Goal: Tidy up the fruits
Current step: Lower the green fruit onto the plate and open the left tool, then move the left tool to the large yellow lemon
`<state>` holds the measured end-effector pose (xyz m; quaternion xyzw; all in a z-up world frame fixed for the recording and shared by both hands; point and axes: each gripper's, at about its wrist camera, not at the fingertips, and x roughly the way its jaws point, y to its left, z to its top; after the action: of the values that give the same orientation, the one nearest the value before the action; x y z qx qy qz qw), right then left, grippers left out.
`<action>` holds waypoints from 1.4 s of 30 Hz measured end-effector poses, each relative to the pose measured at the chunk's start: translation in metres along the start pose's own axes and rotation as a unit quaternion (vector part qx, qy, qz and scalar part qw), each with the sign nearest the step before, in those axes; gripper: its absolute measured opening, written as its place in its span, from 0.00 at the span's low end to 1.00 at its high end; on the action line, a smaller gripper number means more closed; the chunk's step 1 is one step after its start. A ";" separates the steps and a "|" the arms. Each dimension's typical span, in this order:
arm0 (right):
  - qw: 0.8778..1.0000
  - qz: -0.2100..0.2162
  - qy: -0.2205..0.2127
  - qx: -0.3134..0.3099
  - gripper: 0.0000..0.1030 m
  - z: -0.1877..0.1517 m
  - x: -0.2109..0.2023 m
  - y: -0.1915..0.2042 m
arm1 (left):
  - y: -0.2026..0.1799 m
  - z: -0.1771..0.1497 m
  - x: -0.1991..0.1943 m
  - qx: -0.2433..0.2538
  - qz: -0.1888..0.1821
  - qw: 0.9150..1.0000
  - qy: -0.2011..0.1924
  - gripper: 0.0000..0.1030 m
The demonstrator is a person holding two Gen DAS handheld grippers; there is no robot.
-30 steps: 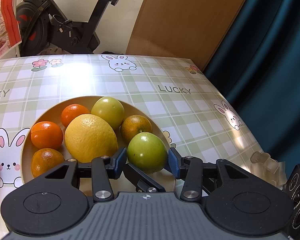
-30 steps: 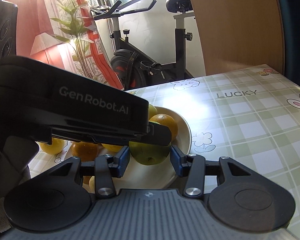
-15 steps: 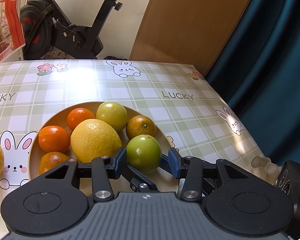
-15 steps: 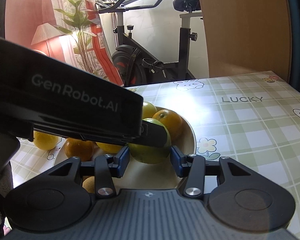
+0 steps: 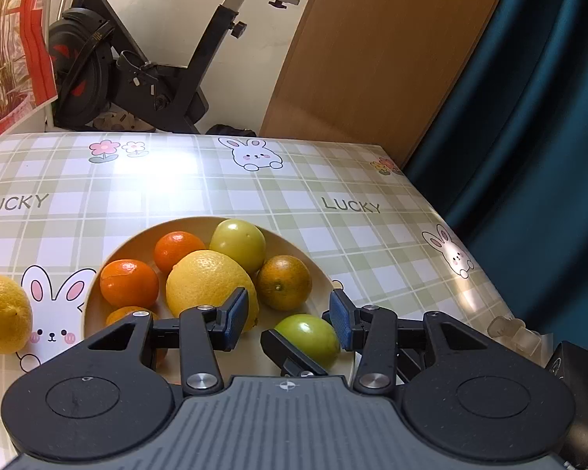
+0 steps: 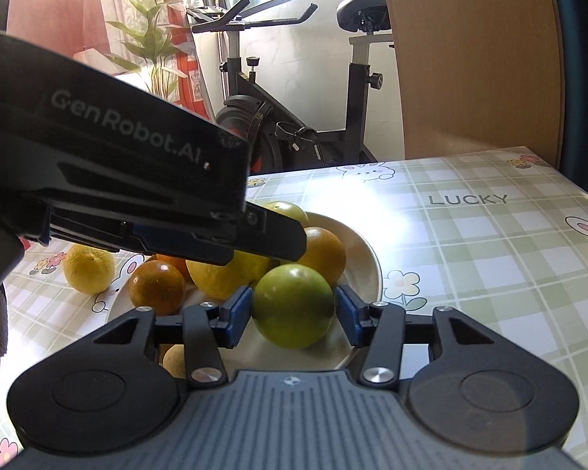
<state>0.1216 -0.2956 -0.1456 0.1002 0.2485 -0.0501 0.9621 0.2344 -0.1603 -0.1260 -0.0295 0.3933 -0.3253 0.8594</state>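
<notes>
The green fruit [image 6: 293,305] sits between the right gripper [image 6: 293,315]'s just-opening fingers [image 6: 240,315], pads barely clear, on the plate [image 6: 366,262]; checked desk [image 6: 490,243], exercise bike [image 6: 294,117] behind.

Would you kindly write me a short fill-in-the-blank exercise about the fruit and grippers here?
1. The right gripper has a ____ fruit between its pads.
2. Most of the fruit sits on a round ____.
3. One lemon lies on the tablecloth, printed with the word ____.
4. The left gripper holds ____.

Missing words: green; plate; LUCKY; nothing
</notes>
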 end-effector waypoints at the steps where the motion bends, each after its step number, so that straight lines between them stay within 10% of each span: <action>1: 1.000 -0.001 -0.004 0.000 0.51 0.000 -0.001 0.000 | 0.002 0.000 -0.002 -0.001 0.000 1.000 -0.002 0.46; 23: 0.999 0.007 -0.031 0.002 0.53 0.008 -0.021 0.005 | 0.112 0.007 -0.088 -0.062 0.057 0.995 -0.057 0.46; 42: 0.983 0.132 0.018 -0.129 0.56 0.030 0.040 0.132 | 0.189 0.009 -0.104 -0.124 0.079 0.986 -0.083 0.48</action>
<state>0.1898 -0.1753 -0.1172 0.0086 0.2549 0.1118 0.9604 0.2916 0.0472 -0.1094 -0.1319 0.3591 -0.2011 0.9018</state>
